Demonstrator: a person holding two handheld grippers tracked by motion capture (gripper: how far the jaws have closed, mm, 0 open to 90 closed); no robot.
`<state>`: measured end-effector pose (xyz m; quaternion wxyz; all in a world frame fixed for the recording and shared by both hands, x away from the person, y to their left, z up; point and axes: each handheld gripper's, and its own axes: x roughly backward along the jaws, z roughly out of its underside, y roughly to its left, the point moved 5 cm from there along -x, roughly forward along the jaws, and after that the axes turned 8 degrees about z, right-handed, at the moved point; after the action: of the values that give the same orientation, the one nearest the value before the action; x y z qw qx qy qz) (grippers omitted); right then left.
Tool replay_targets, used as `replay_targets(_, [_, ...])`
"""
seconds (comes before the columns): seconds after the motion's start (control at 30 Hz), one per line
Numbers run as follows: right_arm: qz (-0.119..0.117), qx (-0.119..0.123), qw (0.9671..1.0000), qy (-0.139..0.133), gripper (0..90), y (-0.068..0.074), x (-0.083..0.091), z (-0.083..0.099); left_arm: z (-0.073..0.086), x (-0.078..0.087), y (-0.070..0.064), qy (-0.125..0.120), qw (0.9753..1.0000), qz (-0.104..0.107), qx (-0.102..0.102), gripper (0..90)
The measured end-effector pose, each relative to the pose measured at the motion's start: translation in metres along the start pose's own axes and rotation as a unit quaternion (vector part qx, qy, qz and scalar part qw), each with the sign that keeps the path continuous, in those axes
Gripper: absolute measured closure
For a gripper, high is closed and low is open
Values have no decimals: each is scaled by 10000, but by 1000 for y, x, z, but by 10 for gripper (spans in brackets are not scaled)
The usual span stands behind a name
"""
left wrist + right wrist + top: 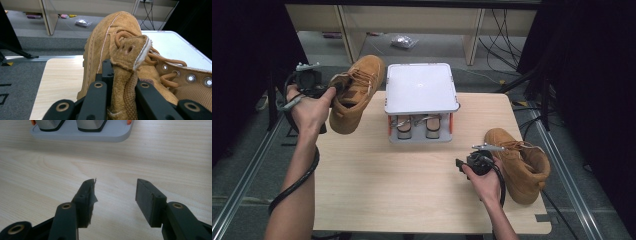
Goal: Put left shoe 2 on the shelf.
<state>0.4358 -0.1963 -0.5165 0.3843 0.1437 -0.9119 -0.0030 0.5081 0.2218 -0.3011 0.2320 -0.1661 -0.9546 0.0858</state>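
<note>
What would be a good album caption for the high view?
Left gripper lifts a tan boot beside the shoe rack.

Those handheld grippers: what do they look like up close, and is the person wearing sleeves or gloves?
Each is a black device. The left gripper and right gripper each end in two flat black jaws on hinged links with brass-coloured rivets. A strip on one right jaw is frayed. A grey three-cornered plate tops the right one, and a thick black cable trails from the left. Forearms are bare: no sleeves or gloves.

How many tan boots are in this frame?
2. One boot is held up over the table's left rear by the left gripper; the other boot lies beside the right gripper.
</note>
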Motion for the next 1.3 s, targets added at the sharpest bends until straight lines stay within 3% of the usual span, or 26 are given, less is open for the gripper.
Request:
replay_targets(0.47, [43, -26, 10000, 6, 504, -1, 2, 0, -10, -10, -17, 29, 9998, 206, 5, 838])
replay_targets(0.5, [33, -219, 9997, 61, 504, 2, 3, 1, -11, -10, -18, 40, 9998, 219, -9, 839])
replay_targets(0.9, [1, -115, 9999, 25, 503, 2, 1, 1, -19, -12, -28, 37, 9995, 292, -67, 838])
replay_targets(1.0, [49, -212, 9997, 58, 504, 3, 2, 2, -21, -12, -31, 44, 9995, 319, -60, 838])
replay_targets(1.07, [50, -89, 9999, 14, 504, 2, 1, 1, -22, -13, -33, 45, 9994, 339, -67, 839])
replay_targets(1.13, [6, -233, 9997, 63, 503, 4, 2, 2, -22, -14, -34, 47, 9993, 349, -79, 839])
replay_targets(1.3, [19, -158, 9999, 49, 504, 2, 2, 1, -23, -17, -37, 72, 9993, 363, -76, 838])
